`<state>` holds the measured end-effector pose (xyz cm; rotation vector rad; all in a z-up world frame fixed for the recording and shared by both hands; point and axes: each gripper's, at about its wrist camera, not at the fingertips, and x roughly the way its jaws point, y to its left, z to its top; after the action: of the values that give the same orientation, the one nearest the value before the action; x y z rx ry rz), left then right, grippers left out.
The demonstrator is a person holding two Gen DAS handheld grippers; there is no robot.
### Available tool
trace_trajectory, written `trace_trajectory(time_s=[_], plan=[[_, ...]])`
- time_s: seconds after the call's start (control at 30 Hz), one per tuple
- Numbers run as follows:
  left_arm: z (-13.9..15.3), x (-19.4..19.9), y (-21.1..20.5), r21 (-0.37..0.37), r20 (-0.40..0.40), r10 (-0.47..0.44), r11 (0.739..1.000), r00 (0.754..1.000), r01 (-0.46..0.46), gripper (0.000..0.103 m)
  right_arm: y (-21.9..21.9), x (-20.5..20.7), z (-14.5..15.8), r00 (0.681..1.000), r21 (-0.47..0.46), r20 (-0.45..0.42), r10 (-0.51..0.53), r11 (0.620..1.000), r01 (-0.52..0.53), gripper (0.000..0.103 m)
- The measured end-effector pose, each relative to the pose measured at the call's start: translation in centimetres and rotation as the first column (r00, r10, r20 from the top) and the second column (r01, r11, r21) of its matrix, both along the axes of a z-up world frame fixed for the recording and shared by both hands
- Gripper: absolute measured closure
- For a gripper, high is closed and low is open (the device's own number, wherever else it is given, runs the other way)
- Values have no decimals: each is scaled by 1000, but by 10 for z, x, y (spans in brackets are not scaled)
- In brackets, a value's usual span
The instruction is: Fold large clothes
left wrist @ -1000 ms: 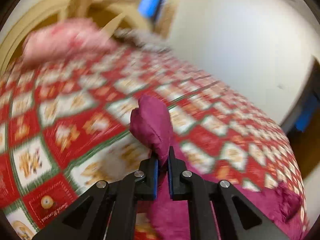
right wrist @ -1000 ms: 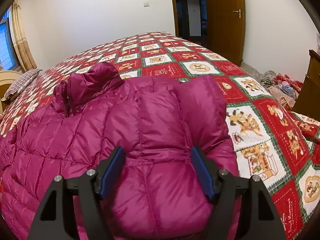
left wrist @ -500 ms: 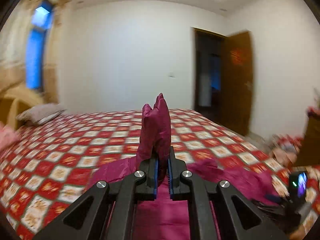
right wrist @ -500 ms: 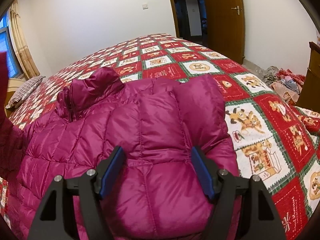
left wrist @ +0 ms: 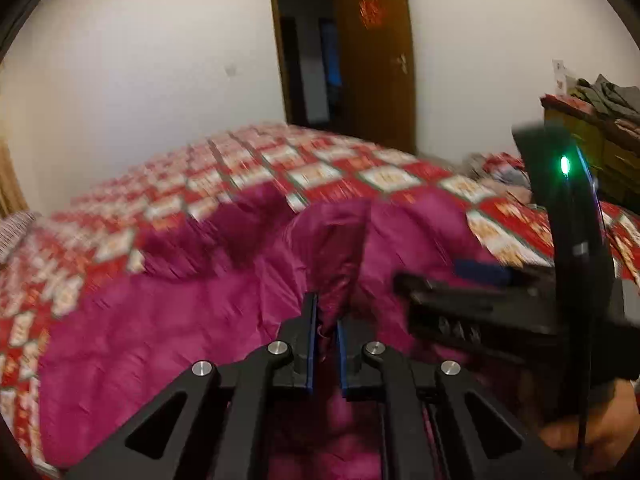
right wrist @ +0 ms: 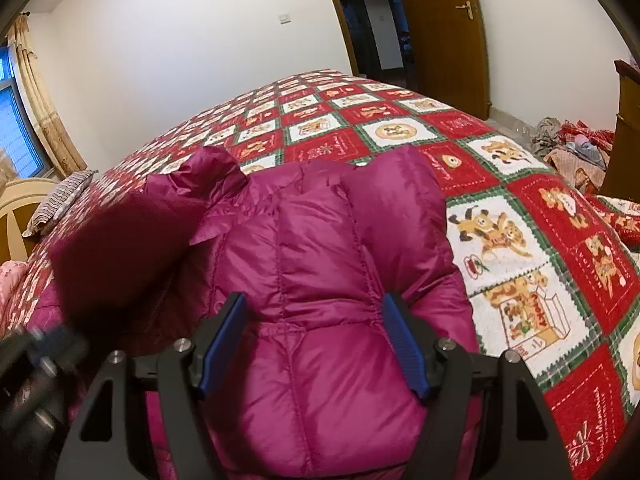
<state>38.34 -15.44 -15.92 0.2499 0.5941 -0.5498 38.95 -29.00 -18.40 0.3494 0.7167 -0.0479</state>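
A magenta puffer jacket point(right wrist: 320, 248) lies on the bed with one side folded over its body. My right gripper point(right wrist: 314, 320) holds its jaws wide around that thick folded part, and the blue pads point(right wrist: 224, 332) press on its sides. My left gripper point(left wrist: 326, 312) is shut on a thin fold of the jacket's sleeve point(left wrist: 336, 248) and holds it up over the jacket body point(left wrist: 160, 320). In the right wrist view that sleeve point(right wrist: 120, 256) is a dark blur at the left, above the blurred left gripper point(right wrist: 32, 360). One finger of the right gripper point(left wrist: 440, 292) shows close on the right.
The bed's red, white and green patchwork quilt point(right wrist: 520, 240) spreads all around the jacket. A striped pillow point(right wrist: 60, 200) lies at the headboard on the left. A brown door point(right wrist: 440, 20) stands open behind the bed. Clothes point(right wrist: 568, 144) are heaped by a wooden cabinet point(left wrist: 592, 140).
My left gripper has swung across from the pillow side of the bed with the sleeve in it and now hangs over the jacket beside the right gripper. The right gripper has kept still.
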Motion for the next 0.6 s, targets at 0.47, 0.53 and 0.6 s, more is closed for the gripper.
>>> trace_trajectory(time_s=[0.47, 0.53, 0.6], plan=[[7, -52, 48, -96, -196, -51, 995, 979, 33, 30, 1, 7, 2, 999, -27, -53, 13, 1000, -15, 29], [16, -62, 60, -100, -173, -38, 995, 984, 21, 30, -6, -1, 14, 999, 3, -41, -1, 1000, 1, 32], [26, -66, 80, -124, -155, -10, 992, 988, -9, 30, -16, -19, 31, 998, 53, 23, -50, 997, 49, 32]])
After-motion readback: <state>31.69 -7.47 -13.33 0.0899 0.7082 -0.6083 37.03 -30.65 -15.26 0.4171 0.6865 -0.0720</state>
